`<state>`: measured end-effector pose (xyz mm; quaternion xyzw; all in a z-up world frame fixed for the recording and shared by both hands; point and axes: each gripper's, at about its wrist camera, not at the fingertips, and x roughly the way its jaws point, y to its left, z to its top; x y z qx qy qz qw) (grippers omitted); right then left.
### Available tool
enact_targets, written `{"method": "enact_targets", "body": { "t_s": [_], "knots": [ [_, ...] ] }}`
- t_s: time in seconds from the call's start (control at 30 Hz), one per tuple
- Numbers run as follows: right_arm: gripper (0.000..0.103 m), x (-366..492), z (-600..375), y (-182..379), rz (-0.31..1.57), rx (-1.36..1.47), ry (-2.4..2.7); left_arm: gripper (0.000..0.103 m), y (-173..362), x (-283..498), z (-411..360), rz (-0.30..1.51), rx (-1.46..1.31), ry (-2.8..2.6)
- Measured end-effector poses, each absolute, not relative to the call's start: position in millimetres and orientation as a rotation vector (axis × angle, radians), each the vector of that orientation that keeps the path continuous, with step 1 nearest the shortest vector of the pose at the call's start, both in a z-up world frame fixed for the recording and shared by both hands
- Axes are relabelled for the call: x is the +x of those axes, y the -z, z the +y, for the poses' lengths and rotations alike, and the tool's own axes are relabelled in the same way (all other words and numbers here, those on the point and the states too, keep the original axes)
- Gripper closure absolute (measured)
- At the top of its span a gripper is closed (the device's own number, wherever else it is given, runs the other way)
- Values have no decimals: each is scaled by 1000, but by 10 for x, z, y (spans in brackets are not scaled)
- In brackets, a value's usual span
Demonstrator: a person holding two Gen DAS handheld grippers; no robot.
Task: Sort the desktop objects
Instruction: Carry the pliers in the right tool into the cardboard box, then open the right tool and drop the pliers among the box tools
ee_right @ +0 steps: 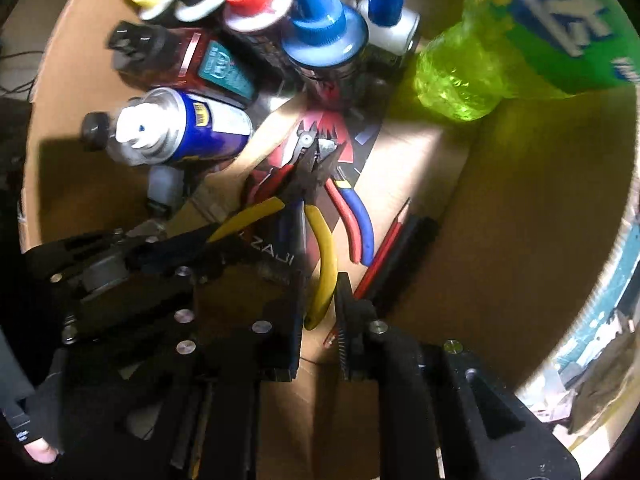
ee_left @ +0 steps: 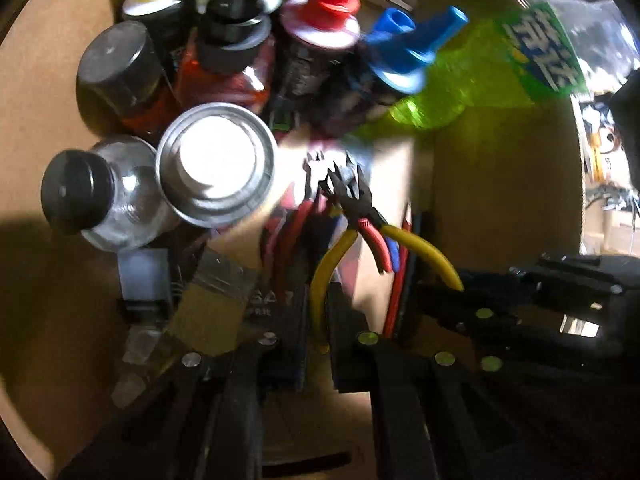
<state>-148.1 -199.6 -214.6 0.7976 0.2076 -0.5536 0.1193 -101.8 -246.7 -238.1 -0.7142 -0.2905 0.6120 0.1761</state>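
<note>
Yellow-handled pliers (ee_left: 352, 200) with a black head hang nose-down inside a cardboard box (ee_left: 500, 200), just above other tools. My left gripper (ee_left: 320, 332) is shut on one yellow handle. My right gripper (ee_right: 320, 312) is shut on the other yellow handle (ee_right: 324, 264). Each gripper shows in the other's view: the right gripper (ee_left: 460, 296) at the right, the left gripper (ee_right: 208, 248) at the left. Under the pliers' head (ee_right: 308, 176) lie a red-and-blue-handled cutter (ee_right: 356, 220), a red-handled tool and a red pencil (ee_right: 384, 240).
Several upright bottles crowd the box's far left: a spray can (ee_left: 216, 168), a clear black-capped bottle (ee_left: 80, 196), nozzle bottles with red (ee_left: 332, 0) and blue (ee_left: 404, 52) caps. A green bottle (ee_right: 480, 68) leans at the far right. A paintbrush (ee_left: 216, 292) lies by my left fingers.
</note>
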Motion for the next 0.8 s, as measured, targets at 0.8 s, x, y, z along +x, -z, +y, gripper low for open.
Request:
{"method": "enact_targets", "body": {
  "t_s": [0.8],
  "knots": [
    [82, -1399, -1819, 1802, 622, 2286, 1671, 90, 2061, -941, -2360, -698, -2041, -1848]
  ]
}}
